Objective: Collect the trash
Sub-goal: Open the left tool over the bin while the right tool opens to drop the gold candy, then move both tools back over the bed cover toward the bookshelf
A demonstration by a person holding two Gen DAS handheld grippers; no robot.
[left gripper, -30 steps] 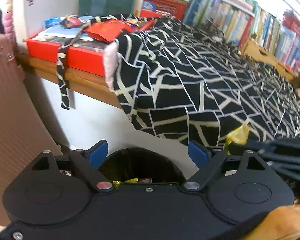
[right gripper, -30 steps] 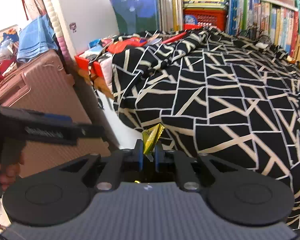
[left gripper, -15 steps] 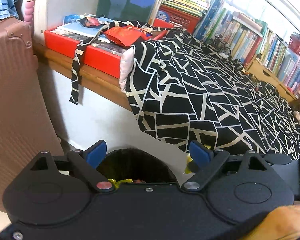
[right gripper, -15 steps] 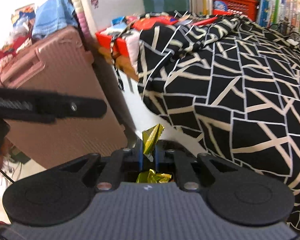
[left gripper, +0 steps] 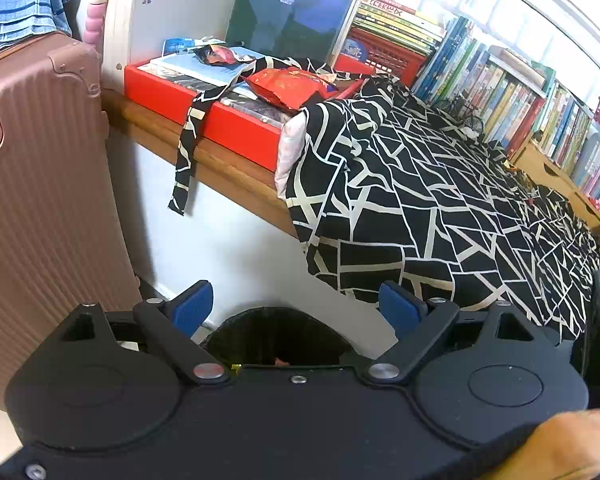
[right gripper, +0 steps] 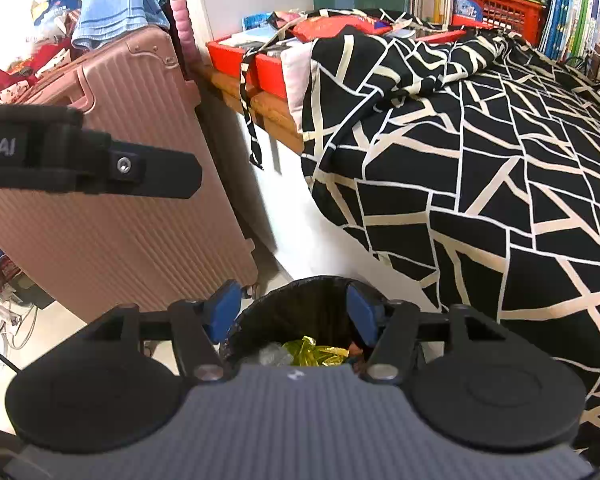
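A pink suitcase [right gripper: 112, 184] stands by a white wall, beside a black-and-white patterned bedspread [right gripper: 480, 160] and bookshelves [left gripper: 512, 92]

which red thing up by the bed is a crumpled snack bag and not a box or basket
The red snack bag, wrinkled and lying atop the flat red box on the ledge. The red basket stands farther back, latticed, under the stacked books.

The pale floor [right gripper: 80, 320] carries a black-lined trash bin [right gripper: 300, 300] and a pink ribbed suitcase [right gripper: 120, 220]. The bed [right gripper: 500, 180], under a black-and-cream patterned cover, adjoins a wooden ledge [left gripper: 220, 160] bearing a red tray [left gripper: 228, 128].
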